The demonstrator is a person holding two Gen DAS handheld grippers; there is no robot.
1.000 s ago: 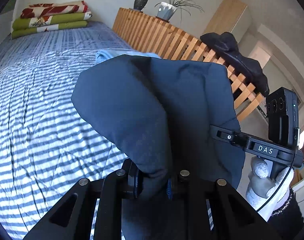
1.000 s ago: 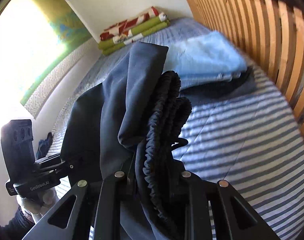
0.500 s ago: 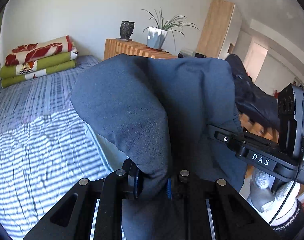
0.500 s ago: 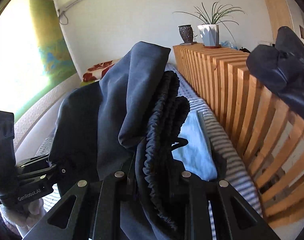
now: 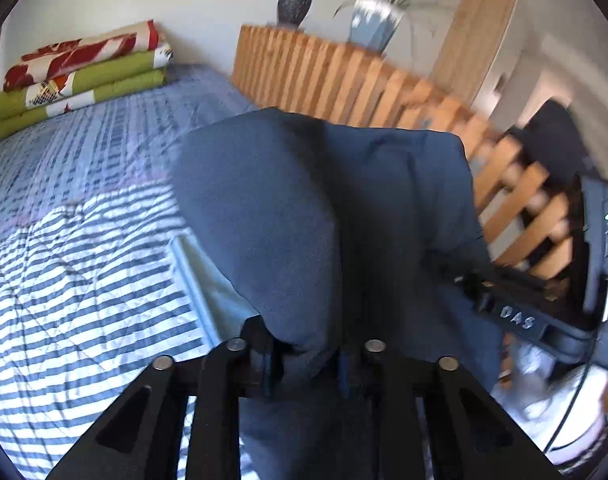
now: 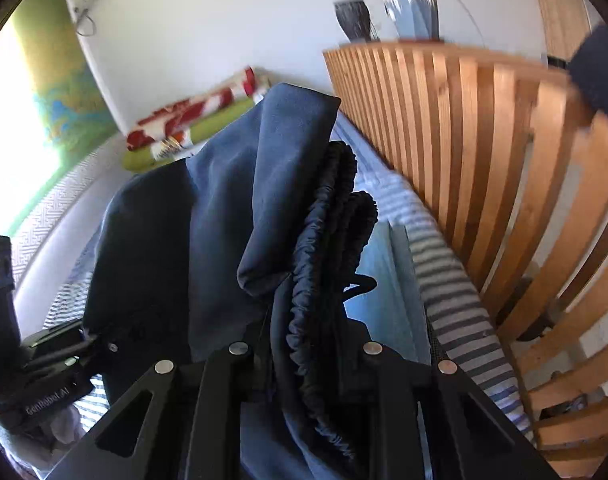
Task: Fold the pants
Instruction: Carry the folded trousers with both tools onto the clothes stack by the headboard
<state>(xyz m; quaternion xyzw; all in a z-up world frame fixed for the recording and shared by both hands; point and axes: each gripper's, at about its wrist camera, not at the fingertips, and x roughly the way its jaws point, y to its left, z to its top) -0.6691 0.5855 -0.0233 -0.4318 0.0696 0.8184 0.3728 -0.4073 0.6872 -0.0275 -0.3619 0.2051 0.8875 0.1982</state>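
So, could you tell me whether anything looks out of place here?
Little stands out. The pants hang bunched in both grippers, left and right, elastic waistband crumpled. A dark garment is slung over the slatted rail.

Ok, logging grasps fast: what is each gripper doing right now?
Left gripper: shut on the pants.
Right gripper: shut on the pants, at the waistband.
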